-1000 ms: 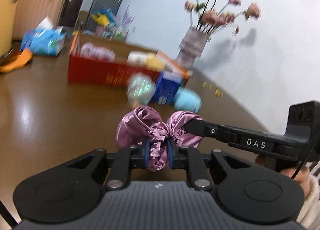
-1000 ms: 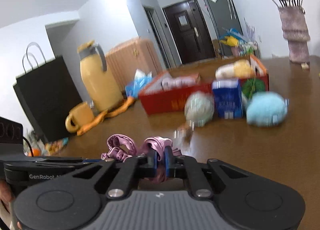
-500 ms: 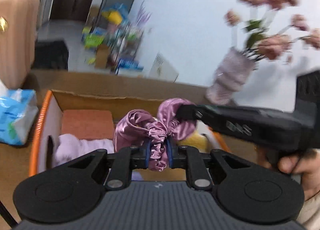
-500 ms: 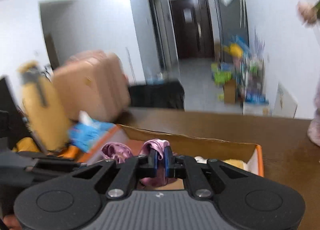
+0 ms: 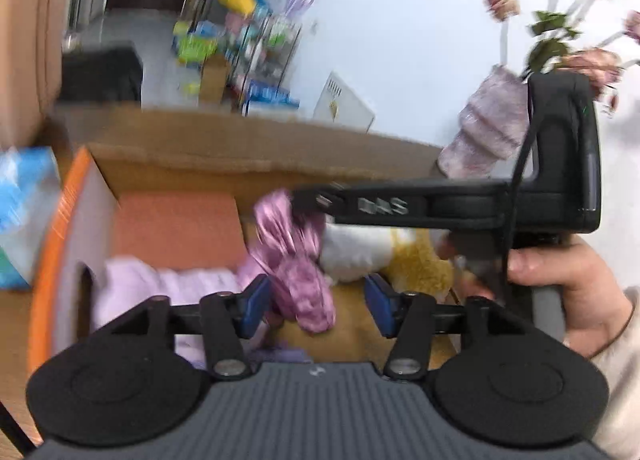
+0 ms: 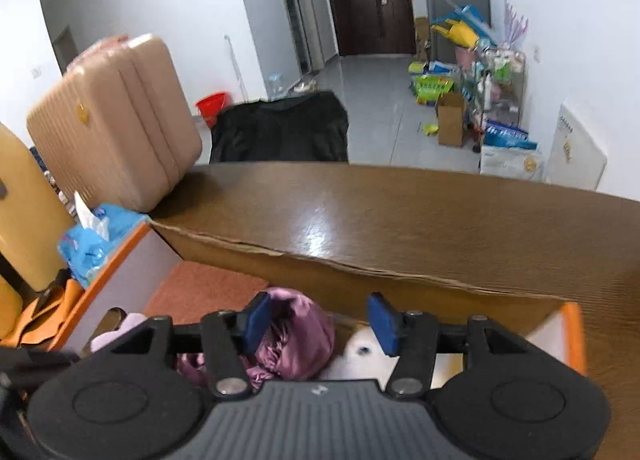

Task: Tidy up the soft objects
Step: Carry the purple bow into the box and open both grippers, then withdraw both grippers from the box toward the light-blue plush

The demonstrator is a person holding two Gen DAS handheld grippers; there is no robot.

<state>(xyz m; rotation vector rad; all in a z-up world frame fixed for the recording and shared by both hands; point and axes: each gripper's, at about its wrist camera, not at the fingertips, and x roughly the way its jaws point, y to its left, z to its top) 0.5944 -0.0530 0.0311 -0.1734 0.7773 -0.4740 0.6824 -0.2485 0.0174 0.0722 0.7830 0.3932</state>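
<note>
We count two grippers (image 5: 318,302) (image 6: 320,318), one purple satin scrunchie (image 5: 298,260), one cardboard box (image 6: 360,280), one pink suitcase (image 6: 116,120), one vase of flowers (image 5: 488,128), one blue tissue pack (image 6: 88,240), one red bucket (image 6: 212,104), one brown table (image 6: 420,220).

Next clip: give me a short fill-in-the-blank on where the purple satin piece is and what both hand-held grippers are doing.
1. The left hand-held gripper has its blue pads spread ____.
2. The purple satin scrunchie sits over the ____ box.
3. The plush beside the white one in the box is ____.
4. The right hand-held gripper is ____.

Missing words: open; cardboard; yellow; open
</note>
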